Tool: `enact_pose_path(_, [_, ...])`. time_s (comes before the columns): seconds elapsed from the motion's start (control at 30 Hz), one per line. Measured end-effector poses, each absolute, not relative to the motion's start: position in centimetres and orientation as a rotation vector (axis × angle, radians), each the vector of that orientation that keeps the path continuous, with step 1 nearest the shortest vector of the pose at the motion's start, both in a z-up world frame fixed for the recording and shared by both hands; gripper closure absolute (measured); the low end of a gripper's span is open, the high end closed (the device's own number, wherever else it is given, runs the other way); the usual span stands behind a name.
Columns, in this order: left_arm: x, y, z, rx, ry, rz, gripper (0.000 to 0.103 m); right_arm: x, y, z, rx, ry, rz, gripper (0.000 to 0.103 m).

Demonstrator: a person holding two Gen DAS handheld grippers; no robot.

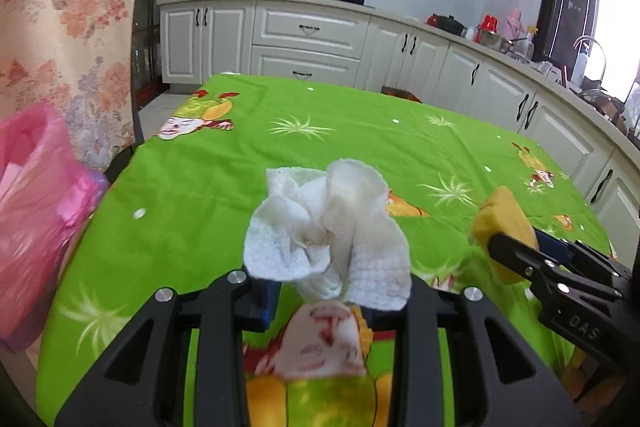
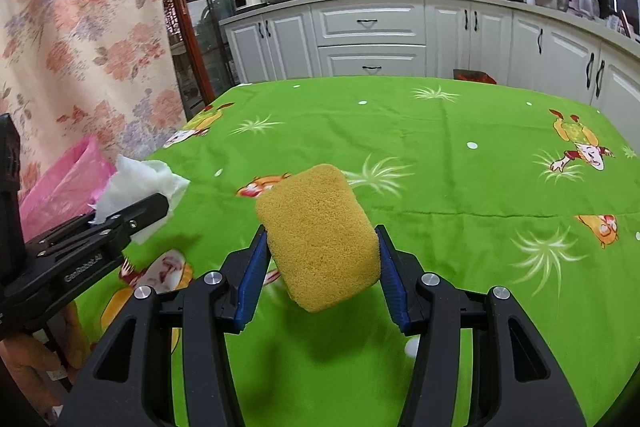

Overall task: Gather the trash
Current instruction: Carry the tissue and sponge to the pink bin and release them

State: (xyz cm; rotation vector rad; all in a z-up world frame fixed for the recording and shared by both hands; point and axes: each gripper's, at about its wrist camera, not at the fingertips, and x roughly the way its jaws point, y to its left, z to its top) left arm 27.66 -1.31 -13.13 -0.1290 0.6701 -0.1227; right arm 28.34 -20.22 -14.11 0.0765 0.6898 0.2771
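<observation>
A crumpled white paper towel (image 1: 328, 231) is pinched in my left gripper (image 1: 320, 297), which is shut on it above the green tablecloth (image 1: 224, 155). In the right wrist view that same towel (image 2: 136, 187) and the left gripper (image 2: 132, 215) show at the left. My right gripper (image 2: 320, 259) is shut on a yellow sponge (image 2: 320, 235), held clear of the cloth between the blue pads (image 2: 252, 275). From the left wrist view the sponge (image 1: 504, 223) and the right gripper (image 1: 520, 259) sit at the right. A pink plastic bag (image 1: 36, 211) hangs open at the table's left edge.
The table wears a green cartoon-print cloth (image 2: 440, 163). A floral curtain (image 1: 72, 19) hangs at the left behind the pink bag (image 2: 68, 179). White kitchen cabinets (image 2: 372, 35) and a stove with pots line the back and right.
</observation>
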Motion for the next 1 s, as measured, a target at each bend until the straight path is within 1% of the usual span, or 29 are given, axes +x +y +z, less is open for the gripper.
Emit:
enact_pose_path(0.5, [18.1,-0.8,-12.0,-0.004,0.515,-0.095,0.072,23.2,-18.4,-13.6,0.029,0.64,0.349,0.053])
enact_pose_path(1.0, [12.9,1.7,-12.3,-0.002,0.464,-0.052,0.071,19.2,-14.4,-12.0,-0.046,0.561,0.45,0.053])
